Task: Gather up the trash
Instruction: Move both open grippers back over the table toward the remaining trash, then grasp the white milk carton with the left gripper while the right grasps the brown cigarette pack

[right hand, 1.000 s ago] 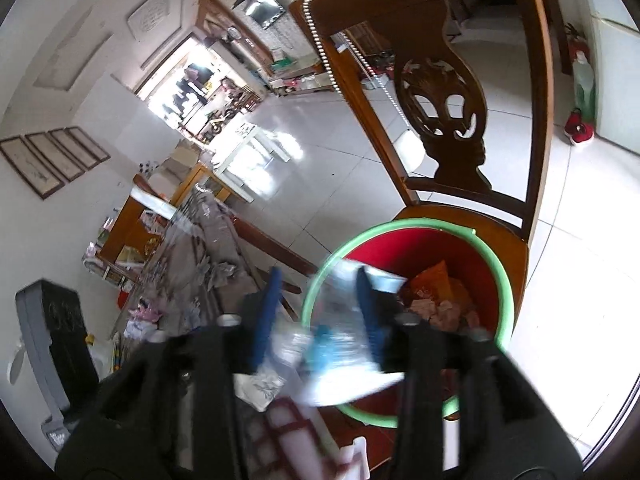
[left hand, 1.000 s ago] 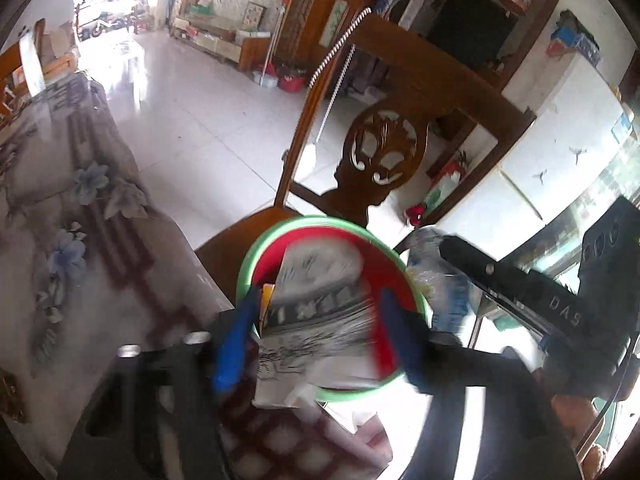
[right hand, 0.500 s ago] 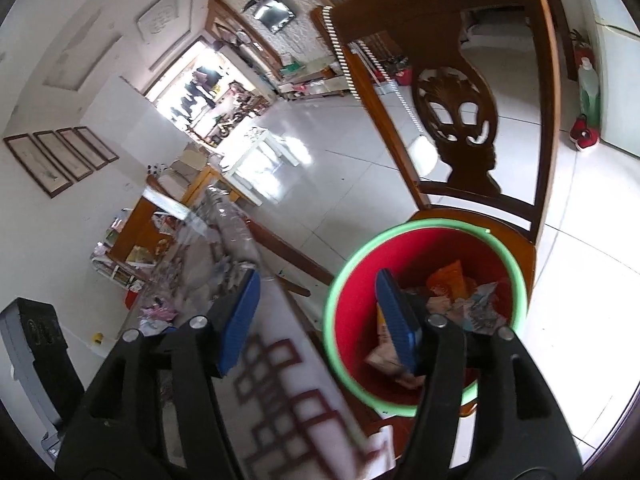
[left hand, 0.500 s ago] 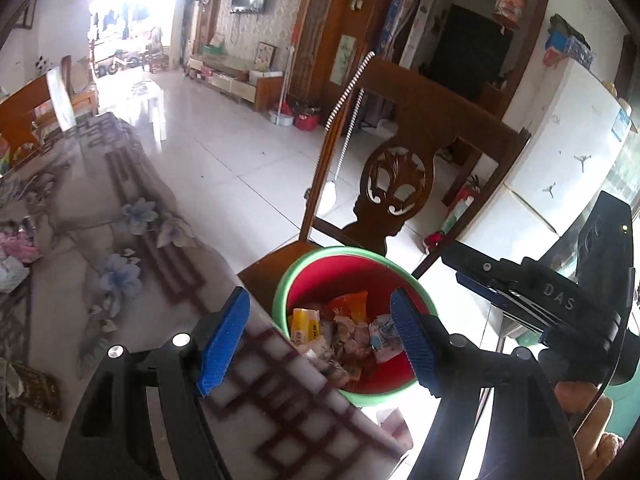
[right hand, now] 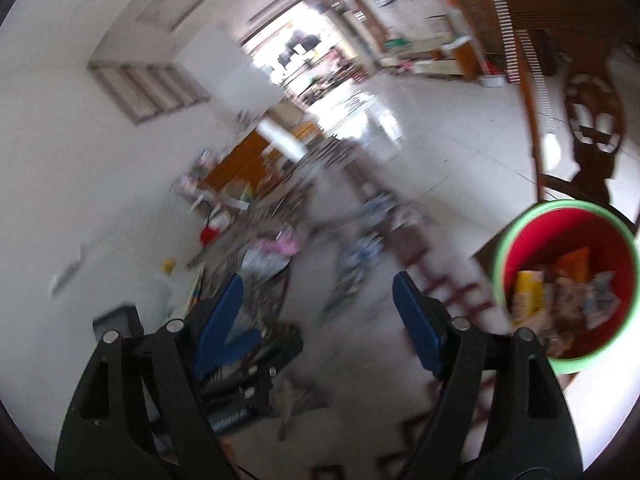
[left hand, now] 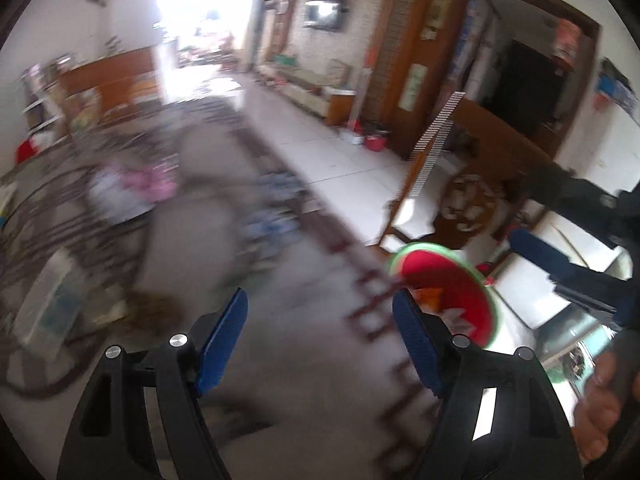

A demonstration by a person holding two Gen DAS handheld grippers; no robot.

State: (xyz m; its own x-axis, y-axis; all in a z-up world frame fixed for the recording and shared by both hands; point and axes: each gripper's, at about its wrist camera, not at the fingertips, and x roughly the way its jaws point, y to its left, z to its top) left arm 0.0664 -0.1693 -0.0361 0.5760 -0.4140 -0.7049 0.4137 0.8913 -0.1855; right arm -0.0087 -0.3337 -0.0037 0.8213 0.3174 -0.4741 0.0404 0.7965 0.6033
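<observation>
A red bin (left hand: pixel 432 264) with a green rim stands on a chair seat off the table's right edge. In the right wrist view the bin (right hand: pixel 560 228) holds several wrappers (right hand: pixel 560 292). My left gripper (left hand: pixel 320 296) hangs over the patterned tablecloth, jaws opening, nothing between them. My right gripper (right hand: pixel 318 280) is also over the table, jaws opening and empty. Blurred pink and white litter (left hand: pixel 132 184) lies further up the table, and shows as litter (right hand: pixel 268 252) in the right wrist view too. The right gripper's blue fingers (left hand: pixel 540 248) reach in at the right of the left wrist view.
A carved wooden chair (left hand: pixel 468 200) backs the bin. The table (left hand: pixel 280 340) has a grey cloth with dark red borders and flower prints. A hand (left hand: pixel 600 400) shows at the lower right. White tiled floor (left hand: pixel 340 160) runs past the table. Both views are motion-blurred.
Both grippers let their trash fall into the bin, then swung left from over the bin to over the table. The right jaws widened greatly, the left ones slightly.
</observation>
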